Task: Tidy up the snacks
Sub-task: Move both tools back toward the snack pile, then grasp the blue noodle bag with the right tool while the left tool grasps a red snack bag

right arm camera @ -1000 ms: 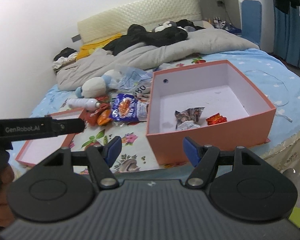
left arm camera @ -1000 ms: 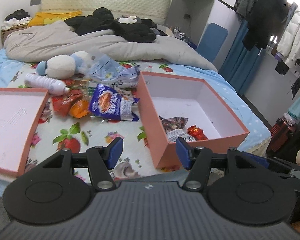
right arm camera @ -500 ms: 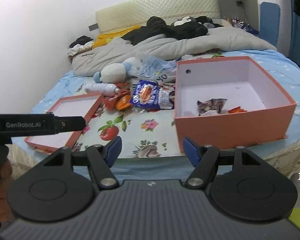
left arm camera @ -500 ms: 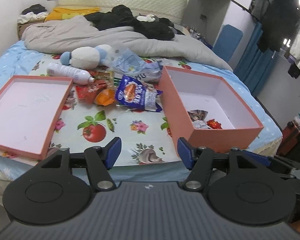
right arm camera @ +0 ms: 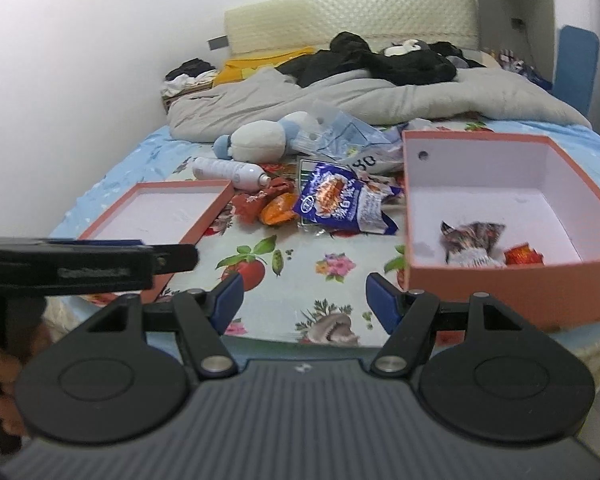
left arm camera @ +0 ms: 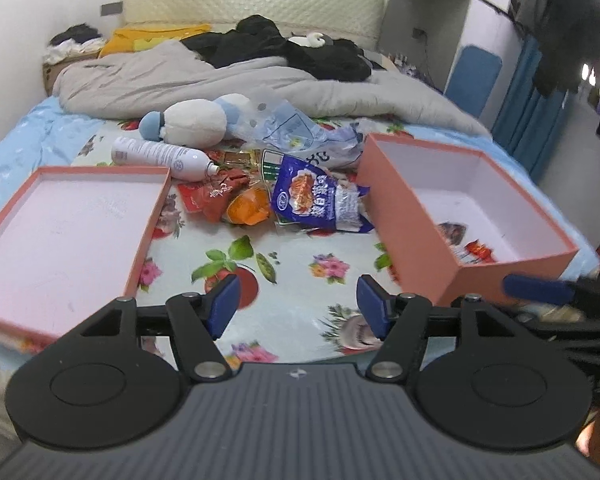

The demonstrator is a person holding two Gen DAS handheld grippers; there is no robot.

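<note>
A blue snack bag lies on the flowered sheet beside an orange packet and a red packet. To the right, an open salmon box holds a dark patterned packet and a small red packet. Its shallow lid lies upturned on the left. My left gripper hangs open and empty over the near sheet, short of the snacks. My right gripper is likewise open and empty, near the box's front left corner.
A white spray bottle, a white and blue plush toy and a crumpled clear bag lie behind the snacks. A grey duvet with black clothes covers the far bed. The bed's near edge runs just under both grippers.
Both views have swung left: the box now sits further right, and the lid and snack pile show more fully. The right view has rolled level. Both grippers stay open and empty.
</note>
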